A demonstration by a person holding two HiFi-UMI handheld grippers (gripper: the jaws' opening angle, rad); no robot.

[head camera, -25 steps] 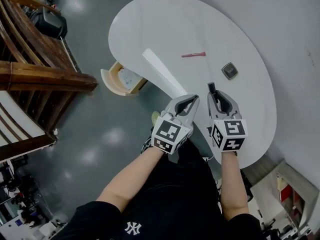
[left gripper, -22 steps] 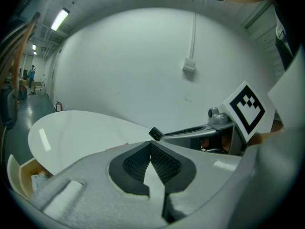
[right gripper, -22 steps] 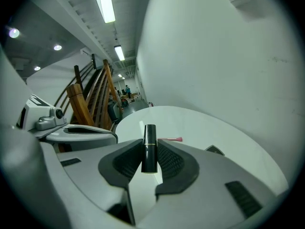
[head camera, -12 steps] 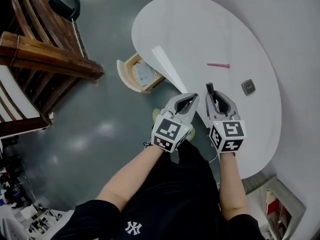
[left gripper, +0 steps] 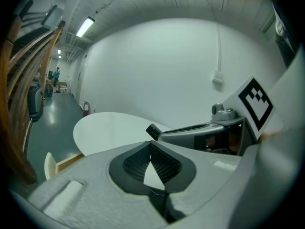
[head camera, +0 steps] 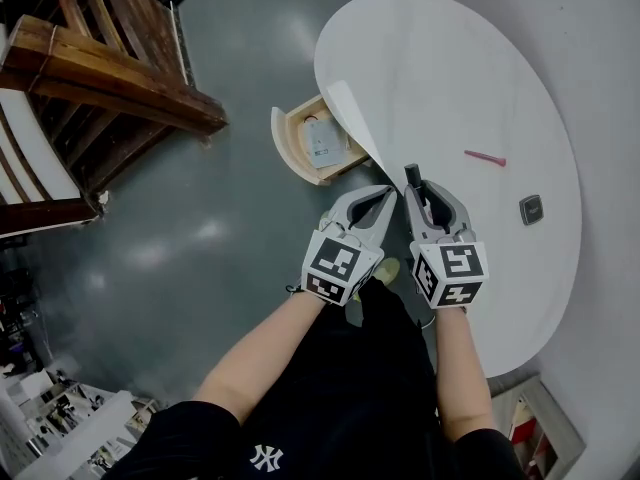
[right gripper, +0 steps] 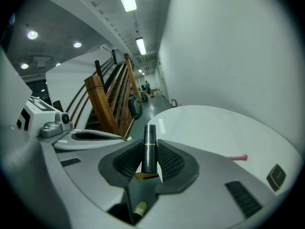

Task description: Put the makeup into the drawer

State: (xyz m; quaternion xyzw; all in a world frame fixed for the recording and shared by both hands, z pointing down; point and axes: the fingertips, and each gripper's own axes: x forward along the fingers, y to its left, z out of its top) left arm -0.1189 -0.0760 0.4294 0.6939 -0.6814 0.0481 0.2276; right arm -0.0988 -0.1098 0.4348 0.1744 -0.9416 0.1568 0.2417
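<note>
Black lipstick (right gripper: 149,136) tight in right hand-held gripper (right gripper: 149,157) (left hand-held gripper (left gripper: 151,162) closed, empty)

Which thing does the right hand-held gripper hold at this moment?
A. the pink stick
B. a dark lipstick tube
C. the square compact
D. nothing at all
B: in the right gripper view, the dark lipstick tube stands upright, clamped between the pads of the right hand-held gripper, while the pink stick and the square compact lie on the table.
</note>
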